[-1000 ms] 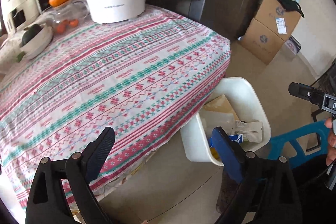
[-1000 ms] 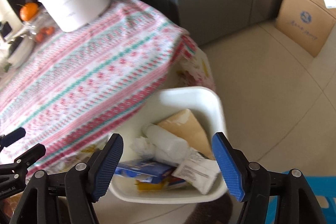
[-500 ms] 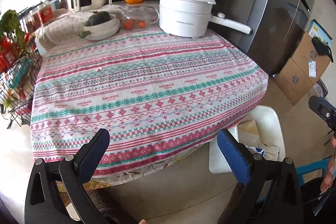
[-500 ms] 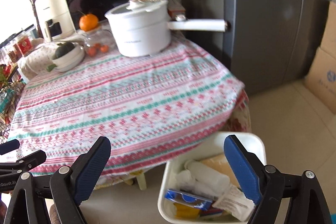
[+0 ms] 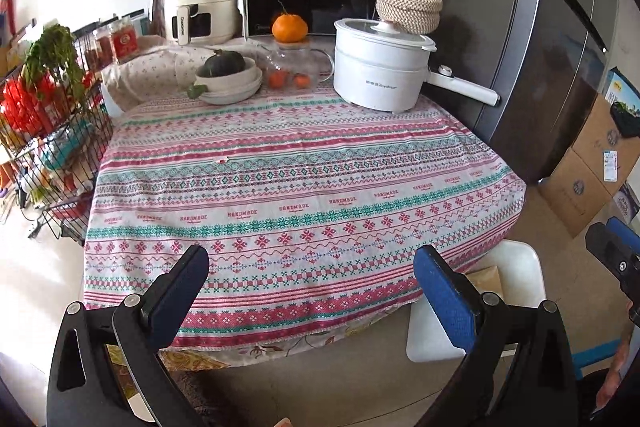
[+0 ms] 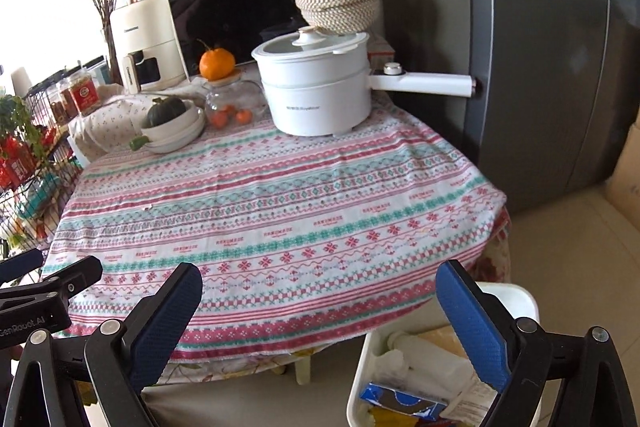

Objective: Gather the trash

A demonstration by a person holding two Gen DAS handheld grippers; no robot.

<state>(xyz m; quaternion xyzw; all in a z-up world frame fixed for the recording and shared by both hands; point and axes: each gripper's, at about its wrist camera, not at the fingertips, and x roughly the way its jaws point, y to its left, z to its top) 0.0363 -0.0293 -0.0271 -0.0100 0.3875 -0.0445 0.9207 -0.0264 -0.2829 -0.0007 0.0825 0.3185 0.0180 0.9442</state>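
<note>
A white bin (image 6: 518, 293) stands on the floor at the table's near right corner. It holds a blue carton (image 6: 400, 401), a white bottle (image 6: 424, 351) and paper wrappers. The left wrist view shows only the bin's (image 5: 520, 259) rim and a brown paper bag (image 5: 486, 277). My right gripper (image 6: 320, 271) hangs above the bin and the table edge, its jaws opening with nothing between them. My left gripper (image 5: 310, 259) is open and empty over the near edge of the patterned tablecloth (image 5: 300, 179). A tiny pale scrap (image 5: 221, 159) lies on the cloth.
At the back of the table stand a white electric pot (image 5: 380, 71), a bowl with a green squash (image 5: 228, 79) and a glass jar with an orange (image 5: 290, 27) on top. A grey fridge (image 6: 540, 47) is at right, cardboard boxes (image 5: 592, 163) beyond, a wire rack (image 5: 52, 131) at left.
Both grippers rose and tilted up, so the views swung from the bin to the whole table. The right jaws spread wider. The bin slid to the lower right of each view.
</note>
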